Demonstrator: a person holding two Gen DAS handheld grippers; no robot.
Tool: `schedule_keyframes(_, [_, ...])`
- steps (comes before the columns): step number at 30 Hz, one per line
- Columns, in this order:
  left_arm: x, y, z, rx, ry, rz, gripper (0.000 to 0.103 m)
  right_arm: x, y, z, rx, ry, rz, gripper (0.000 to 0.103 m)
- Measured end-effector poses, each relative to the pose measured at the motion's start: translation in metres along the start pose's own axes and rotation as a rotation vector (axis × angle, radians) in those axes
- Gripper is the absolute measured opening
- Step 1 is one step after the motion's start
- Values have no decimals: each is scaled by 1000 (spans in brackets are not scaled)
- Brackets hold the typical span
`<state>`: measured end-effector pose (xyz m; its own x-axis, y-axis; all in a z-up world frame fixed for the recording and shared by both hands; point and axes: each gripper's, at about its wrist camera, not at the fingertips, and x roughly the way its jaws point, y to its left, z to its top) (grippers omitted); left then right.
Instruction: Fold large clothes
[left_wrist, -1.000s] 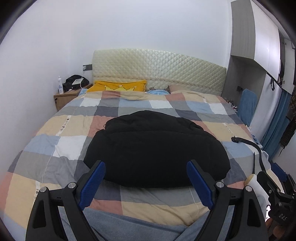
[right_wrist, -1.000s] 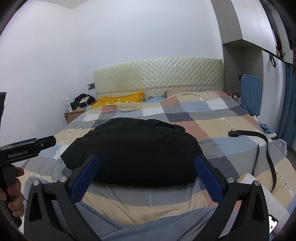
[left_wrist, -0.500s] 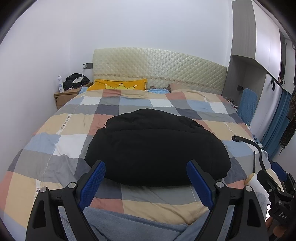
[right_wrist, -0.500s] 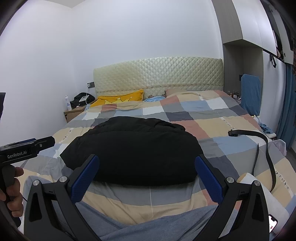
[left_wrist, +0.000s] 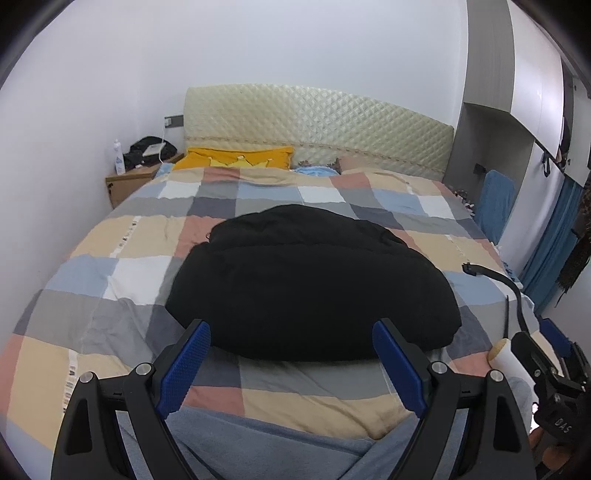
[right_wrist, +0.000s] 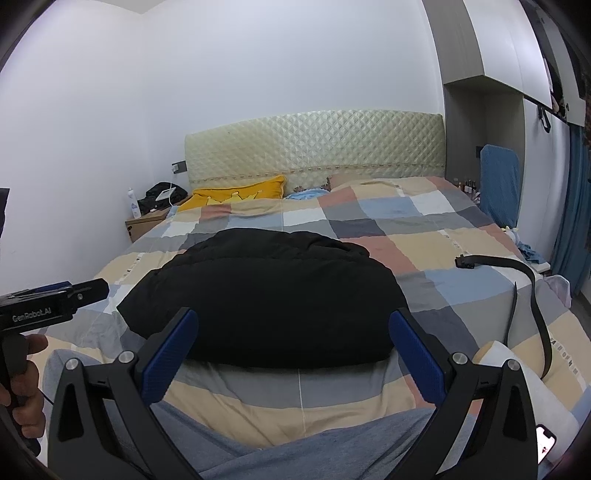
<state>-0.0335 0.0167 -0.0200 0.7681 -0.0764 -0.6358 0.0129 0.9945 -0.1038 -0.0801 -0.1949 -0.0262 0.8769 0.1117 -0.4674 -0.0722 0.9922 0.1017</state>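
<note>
A black padded garment (left_wrist: 310, 284) lies bunched in a rounded heap near the middle of the bed, on top of a checked quilt (left_wrist: 122, 266) of beige, grey, blue and salmon squares. The left gripper (left_wrist: 291, 354) hovers over the near edge of the bed with its blue-padded fingers (left_wrist: 186, 363) spread wide, holding nothing, apart from the garment. The right gripper (right_wrist: 293, 347) sits beside it in the same way, jaws wide apart and empty, the heap framed between its fingers. A black belt (right_wrist: 524, 291) trails across the quilt to the right of the garment, well apart from it. At the head of the bed a yellow pillow (left_wrist: 236, 162) leans below the quilted cream headboard (left_wrist: 317, 129), and a wooden nightstand (left_wrist: 129, 182) stands in the left corner.
</note>
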Motion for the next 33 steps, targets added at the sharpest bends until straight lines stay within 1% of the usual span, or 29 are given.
schedule_keyframes(3, [-1, -1, -1, 9, -5, 11, 90, 2, 0, -1, 2, 3, 4, 103])
schedule_keyframes(13, [-3, -1, 0, 7, -8, 7, 90, 6, 1, -3, 8, 22, 6, 103])
schedule_keyframes(33, [-9, 2, -1, 0, -17, -3, 90, 1, 4, -1, 7, 10, -2, 103])
